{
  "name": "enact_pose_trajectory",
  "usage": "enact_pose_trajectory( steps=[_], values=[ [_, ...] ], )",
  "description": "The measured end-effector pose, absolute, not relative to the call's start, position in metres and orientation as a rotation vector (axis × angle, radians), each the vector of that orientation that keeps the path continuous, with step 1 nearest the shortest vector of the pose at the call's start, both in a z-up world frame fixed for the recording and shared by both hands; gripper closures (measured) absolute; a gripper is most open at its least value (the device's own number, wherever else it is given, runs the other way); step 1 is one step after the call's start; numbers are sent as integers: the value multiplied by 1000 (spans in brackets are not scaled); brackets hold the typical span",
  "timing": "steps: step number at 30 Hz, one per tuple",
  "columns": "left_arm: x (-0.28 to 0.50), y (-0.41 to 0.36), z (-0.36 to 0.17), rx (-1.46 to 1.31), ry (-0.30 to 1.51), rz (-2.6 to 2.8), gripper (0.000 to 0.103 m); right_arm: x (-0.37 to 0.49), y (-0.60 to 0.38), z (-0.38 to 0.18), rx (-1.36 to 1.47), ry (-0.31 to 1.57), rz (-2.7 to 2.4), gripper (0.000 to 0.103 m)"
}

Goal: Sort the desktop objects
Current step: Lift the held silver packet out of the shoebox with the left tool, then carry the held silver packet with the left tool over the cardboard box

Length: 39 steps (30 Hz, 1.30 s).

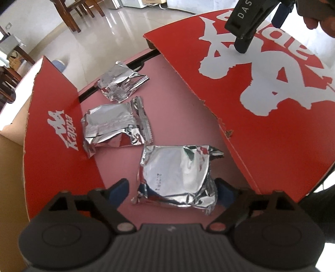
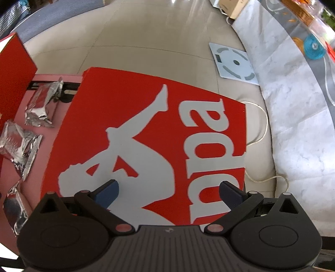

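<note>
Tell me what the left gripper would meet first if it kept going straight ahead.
The nearest foil packet, already lying between the open left gripper fingers; depth is uncertain, so contact may already exist.

A glossy beige tiled floor (image 2: pixel 159 31) is seen, with daylight reflected on it. Dark wooden chair legs (image 1: pixel 72 14) are located at the far side. A white square bathroom scale (image 2: pixel 234 61) and a white cable (image 2: pixel 264 123) are laid on the floor, beside a grey marble-patterned sheet (image 2: pixel 293 100).

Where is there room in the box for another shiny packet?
Bare pink floor lies between the far packet, the middle packet and the red lid. It is crowded near the left gripper, around the near packet.
</note>
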State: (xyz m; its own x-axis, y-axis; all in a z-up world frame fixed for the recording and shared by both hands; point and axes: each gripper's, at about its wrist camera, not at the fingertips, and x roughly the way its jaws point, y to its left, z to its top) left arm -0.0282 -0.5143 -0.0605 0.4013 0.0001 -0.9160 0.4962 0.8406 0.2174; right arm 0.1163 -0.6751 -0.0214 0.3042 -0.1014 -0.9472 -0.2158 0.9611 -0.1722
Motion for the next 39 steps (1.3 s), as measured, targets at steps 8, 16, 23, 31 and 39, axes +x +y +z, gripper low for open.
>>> enact_pose_trajectory(
  steps=[8,16,23,31,39],
  values=[
    [-26,-509,-60,429,1134,-328,28,110,-663,-22,-342,1248,96,1],
    [-28,-505,-57,403,1135,-316,34,103,-652,-20,-367,1247,105,2],
    [-32,-499,-40,357,1102,-281,36,101,-644,-18,-356,1242,117,2],
    [-37,-494,-23,323,1072,-280,36,98,-638,-14,-349,1233,127,2],
    [-34,-495,-20,309,1075,-282,58,97,-636,-12,-340,1234,132,2]
  ],
)
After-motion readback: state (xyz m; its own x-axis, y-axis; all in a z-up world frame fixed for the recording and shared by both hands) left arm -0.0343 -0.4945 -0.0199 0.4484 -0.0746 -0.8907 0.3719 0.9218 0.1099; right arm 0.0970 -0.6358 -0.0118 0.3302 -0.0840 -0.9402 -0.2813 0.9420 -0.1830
